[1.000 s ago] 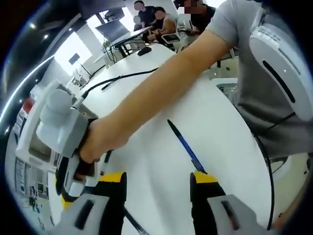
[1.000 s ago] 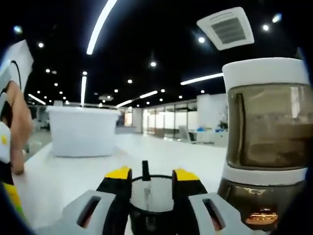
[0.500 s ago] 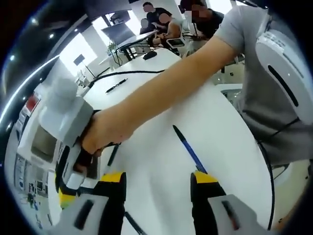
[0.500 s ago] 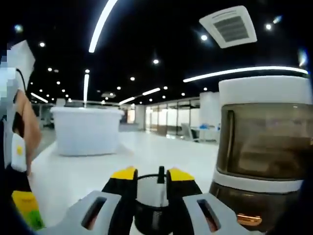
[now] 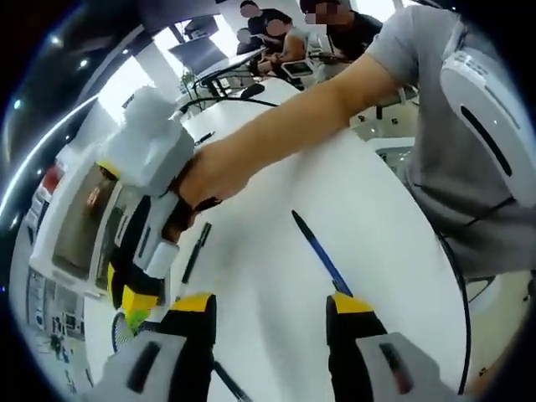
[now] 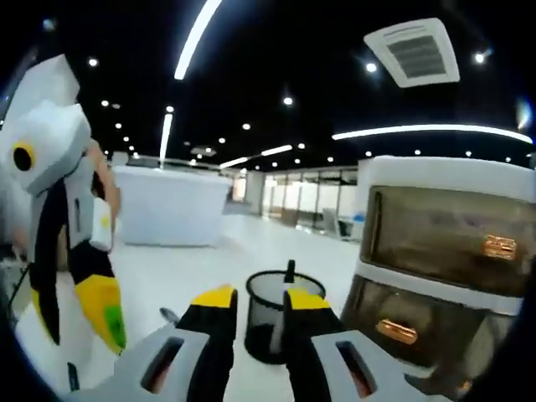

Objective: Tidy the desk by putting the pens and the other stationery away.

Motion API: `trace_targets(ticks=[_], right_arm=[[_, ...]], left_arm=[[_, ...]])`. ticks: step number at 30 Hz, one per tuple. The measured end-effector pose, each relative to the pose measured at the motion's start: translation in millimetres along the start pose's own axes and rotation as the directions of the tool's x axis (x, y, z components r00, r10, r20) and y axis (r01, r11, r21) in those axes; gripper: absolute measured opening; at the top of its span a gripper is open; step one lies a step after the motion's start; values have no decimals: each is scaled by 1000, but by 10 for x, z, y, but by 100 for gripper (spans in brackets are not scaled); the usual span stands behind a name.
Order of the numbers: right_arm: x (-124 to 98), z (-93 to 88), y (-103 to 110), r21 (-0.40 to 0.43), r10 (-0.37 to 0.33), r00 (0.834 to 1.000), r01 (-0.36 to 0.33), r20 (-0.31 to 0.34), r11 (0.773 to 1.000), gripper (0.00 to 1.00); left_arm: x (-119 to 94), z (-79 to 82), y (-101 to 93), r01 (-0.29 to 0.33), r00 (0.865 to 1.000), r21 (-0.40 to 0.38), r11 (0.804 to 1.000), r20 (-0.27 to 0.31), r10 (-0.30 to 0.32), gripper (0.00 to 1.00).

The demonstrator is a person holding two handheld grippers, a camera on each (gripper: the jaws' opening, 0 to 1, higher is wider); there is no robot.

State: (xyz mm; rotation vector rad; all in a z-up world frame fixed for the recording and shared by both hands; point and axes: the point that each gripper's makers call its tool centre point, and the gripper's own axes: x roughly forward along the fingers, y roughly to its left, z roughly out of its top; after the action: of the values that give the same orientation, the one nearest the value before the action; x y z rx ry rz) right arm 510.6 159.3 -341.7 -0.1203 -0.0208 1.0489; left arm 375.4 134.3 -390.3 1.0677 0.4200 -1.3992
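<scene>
Between my left gripper's parted, empty jaws lies white worktop, a blue pen just beyond its right jaw. My right gripper has jaws narrowly apart, holding nothing; past them stands a black mesh pen cup beside white translucent drawers.

In the left gripper view, the left hand-held gripper rises from the bottom edge with its two yellow-tipped jaws spread wide apart and nothing between them. Beyond it, the person's bare forearm reaches across from a grey short sleeve, and the hand grips the white body of the right hand-held gripper, which points downward. In the right gripper view, the right hand-held gripper shows its yellow-tipped jaws close together with a narrow gap.
</scene>
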Motion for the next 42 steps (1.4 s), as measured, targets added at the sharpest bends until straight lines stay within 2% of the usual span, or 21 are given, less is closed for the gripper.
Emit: trace_targets(ticks=[4,9,12,14,16,17,21,22,23,24,27,30,36,42], right_arm=[[-239,-34,30,-40,10,1000,-10,15,999,20],[-557,-51,-65,-38,-5,1000,6,10,999,20],[-726,-70,-121,-72,-20,1000,20,3,997,20],[-895,-147,-187,-86,-32,999,30,-17,996,20],[-1055,-218,-262,-87,-50,998,48,-32,995,20],[-1142,-229,-390,-94,-110,994,107,-25,990,20],[-1418,-325,-553,-61,-104,994,102,-41,993,20],[-1478,-341,-595,-44,-106,993,105,-43,994,21],[-1531,-336,-645,1,-119,992,120,-39,993,23],[-1577,-313,-681,10,-116,993,116,-25,993,24],[-1669,-315,-781,46,-128,991,129,-26,991,25],[-1713,-387,-830,122,-138,988,146,-66,982,27],[-1785,-452,-939,180,-141,985,157,-98,971,27],[-1849,-785,-1043,218,-149,960,202,-237,955,27]], left_arm=[[-25,50,-18,-1,1000,9,1000,13,1,53],[-14,57,-23,0,1000,11,1000,17,0,53],[6,64,-22,4,1000,6,1000,24,-4,53],[44,58,-24,16,999,-1,1000,28,-16,53],[90,24,-8,26,999,-13,1000,25,-26,53],[120,-2,5,32,999,-24,999,24,-31,53],[233,-128,77,30,1000,-56,998,-3,-30,53],[277,-200,123,16,1000,-86,996,-21,-18,53],[286,-221,127,15,1000,-87,996,-25,-17,54],[287,-241,130,14,999,-89,996,-28,-17,54],[288,-252,136,17,1000,-108,994,-21,-20,53],[301,-272,140,18,999,-108,994,-32,-22,53],[293,-265,125,21,999,-93,995,-41,-25,53],[391,-232,84,54,998,-88,995,-31,-57,53]])
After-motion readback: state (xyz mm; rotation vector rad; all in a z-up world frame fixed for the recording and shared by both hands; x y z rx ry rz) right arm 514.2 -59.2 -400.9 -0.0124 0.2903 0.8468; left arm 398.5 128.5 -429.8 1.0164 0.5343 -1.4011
